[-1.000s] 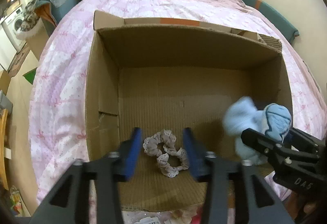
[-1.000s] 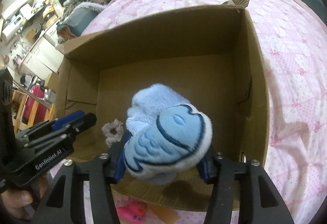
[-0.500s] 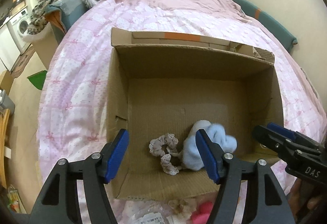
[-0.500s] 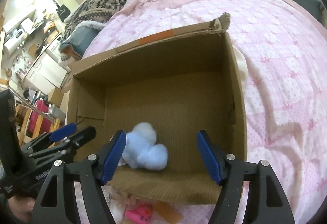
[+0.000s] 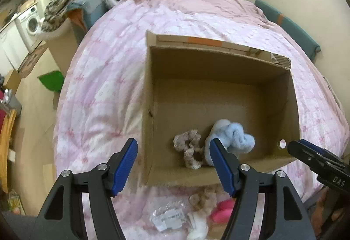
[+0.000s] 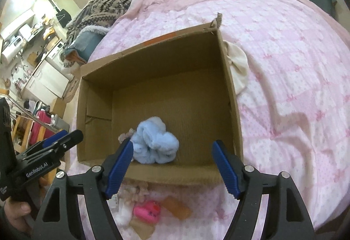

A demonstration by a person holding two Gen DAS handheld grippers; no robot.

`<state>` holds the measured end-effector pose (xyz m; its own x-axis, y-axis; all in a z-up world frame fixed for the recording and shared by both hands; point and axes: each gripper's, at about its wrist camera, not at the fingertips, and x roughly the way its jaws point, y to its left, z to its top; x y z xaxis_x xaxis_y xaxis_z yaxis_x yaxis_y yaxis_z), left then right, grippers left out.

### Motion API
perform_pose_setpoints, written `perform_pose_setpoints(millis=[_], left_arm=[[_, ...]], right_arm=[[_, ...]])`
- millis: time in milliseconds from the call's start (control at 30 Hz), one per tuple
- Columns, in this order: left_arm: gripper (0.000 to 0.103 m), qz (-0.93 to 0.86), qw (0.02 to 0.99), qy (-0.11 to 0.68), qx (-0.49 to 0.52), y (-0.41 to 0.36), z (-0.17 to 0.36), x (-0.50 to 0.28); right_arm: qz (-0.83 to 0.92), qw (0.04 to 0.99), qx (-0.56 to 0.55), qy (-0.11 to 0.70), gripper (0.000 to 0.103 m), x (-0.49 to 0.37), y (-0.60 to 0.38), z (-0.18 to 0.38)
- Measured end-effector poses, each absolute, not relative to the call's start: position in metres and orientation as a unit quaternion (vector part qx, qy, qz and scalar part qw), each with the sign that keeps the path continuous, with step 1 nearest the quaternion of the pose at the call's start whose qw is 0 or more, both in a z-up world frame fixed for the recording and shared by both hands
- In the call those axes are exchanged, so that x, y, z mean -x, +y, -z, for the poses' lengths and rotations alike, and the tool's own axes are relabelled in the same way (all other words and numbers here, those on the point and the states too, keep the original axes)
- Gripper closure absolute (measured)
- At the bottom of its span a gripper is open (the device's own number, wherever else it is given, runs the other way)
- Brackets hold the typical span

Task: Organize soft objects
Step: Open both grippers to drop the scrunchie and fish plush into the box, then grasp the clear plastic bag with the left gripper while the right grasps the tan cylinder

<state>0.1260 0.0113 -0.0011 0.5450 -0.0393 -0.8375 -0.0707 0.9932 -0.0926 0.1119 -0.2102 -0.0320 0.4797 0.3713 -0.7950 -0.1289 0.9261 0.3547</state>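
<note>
Your cardboard box [image 5: 151,108] sits on the quilt [image 5: 105,78], open side up. Inside it, near the front wall, the scrunchie [image 5: 189,149] lies left of the plush toy [image 5: 235,137], the two touching. In front of the box, on the quilt, you have a plastic packet [image 5: 168,217] to the left and a small plush [image 6: 147,211] to its right. A folded cloth [image 6: 238,69] lies against the box's right wall, outside it.

A washing machine [image 5: 32,22] stands beyond the pink bedspread [image 5: 105,78].
</note>
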Motion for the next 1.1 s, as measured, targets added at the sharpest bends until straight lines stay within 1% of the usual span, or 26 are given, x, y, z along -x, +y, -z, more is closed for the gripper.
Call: perform_pose_setpoints(millis=[400, 633, 967, 1100], left_arm=[[0.037, -0.021, 0.861, 0.503, 0.067, 0.022, 0.014, -0.082], [0.037, -0.033, 0.852, 0.516, 0.081, 0.028, 0.021, -0.062], [0.037, -0.045, 0.841, 0.534, 0.077, 0.030, 0.034, -0.051], [0.037, -0.057, 0.836, 0.539, 0.086, 0.036, 0.041, -0.054]], right_arm=[[-0.143, 0.845, -0.149, 0.493, 0.024, -0.074, -0.218, 0.030], [-0.146, 0.845, -0.134, 0.497, 0.024, -0.056, -0.212, 0.031], [-0.138, 0.835, -0.122, 0.518, 0.024, -0.043, -0.211, 0.045], [-0.128, 0.826, -0.137, 0.531, 0.024, -0.048, -0.218, 0.052]])
